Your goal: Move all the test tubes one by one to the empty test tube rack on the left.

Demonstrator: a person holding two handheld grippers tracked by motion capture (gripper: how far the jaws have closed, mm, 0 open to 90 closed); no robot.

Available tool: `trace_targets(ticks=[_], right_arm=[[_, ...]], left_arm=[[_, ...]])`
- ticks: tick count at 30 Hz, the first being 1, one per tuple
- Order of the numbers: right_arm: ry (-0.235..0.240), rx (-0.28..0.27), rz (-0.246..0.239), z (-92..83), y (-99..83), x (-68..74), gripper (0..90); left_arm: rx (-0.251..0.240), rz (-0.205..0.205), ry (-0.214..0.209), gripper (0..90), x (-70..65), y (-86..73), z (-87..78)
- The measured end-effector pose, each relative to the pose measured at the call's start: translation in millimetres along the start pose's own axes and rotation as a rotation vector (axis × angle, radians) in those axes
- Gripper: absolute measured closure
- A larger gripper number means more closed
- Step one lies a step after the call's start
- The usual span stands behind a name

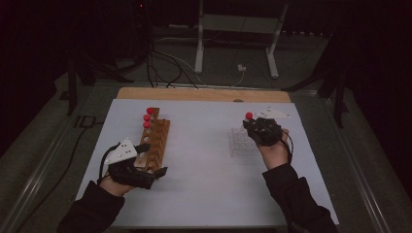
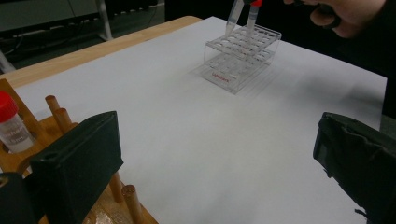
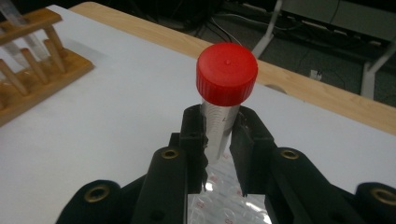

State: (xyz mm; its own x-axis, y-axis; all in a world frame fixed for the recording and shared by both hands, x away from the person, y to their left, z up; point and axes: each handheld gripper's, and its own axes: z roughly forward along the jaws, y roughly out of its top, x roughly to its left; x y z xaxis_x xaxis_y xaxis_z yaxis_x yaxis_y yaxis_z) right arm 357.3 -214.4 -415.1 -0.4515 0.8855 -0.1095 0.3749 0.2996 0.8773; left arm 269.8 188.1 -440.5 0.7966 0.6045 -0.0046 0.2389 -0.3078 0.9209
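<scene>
My right gripper (image 3: 219,144) is shut on a clear tube with a red cap (image 3: 226,74), held upright. In the high view the right gripper (image 1: 262,128) holds this tube (image 1: 249,115) above a clear plastic rack (image 1: 244,144) on the right of the white mat. The left gripper view shows two tubes at that rack (image 2: 243,56), one of them red-capped (image 2: 252,16). My left gripper (image 1: 153,158) rests at the near end of a wooden peg rack (image 1: 158,138) with its jaws wide apart. Three red-capped tubes (image 1: 146,118) stand at that rack's far end.
A white mat (image 1: 204,165) covers the table, with a wooden edge (image 1: 204,93) at the back. Between the two racks lies bare mat. One red-capped tube (image 2: 10,123) stands near the left jaw. Table legs and cables (image 1: 233,48) lie on the floor beyond.
</scene>
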Motion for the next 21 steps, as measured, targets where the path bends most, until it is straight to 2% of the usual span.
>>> trace_targets(ticks=[12,21], right_arm=[[0.085,-0.030,-0.046,-12.4,10.1,21.6,75.3],[0.183,-0.002,-0.094,-9.2,-1.4,47.9,75.3]], left_arm=[[-0.006,0.016,-0.020,1.9,-4.5,6.5,2.9],[0.010,0.033,-0.055,2.0,-10.1,9.0,11.2]])
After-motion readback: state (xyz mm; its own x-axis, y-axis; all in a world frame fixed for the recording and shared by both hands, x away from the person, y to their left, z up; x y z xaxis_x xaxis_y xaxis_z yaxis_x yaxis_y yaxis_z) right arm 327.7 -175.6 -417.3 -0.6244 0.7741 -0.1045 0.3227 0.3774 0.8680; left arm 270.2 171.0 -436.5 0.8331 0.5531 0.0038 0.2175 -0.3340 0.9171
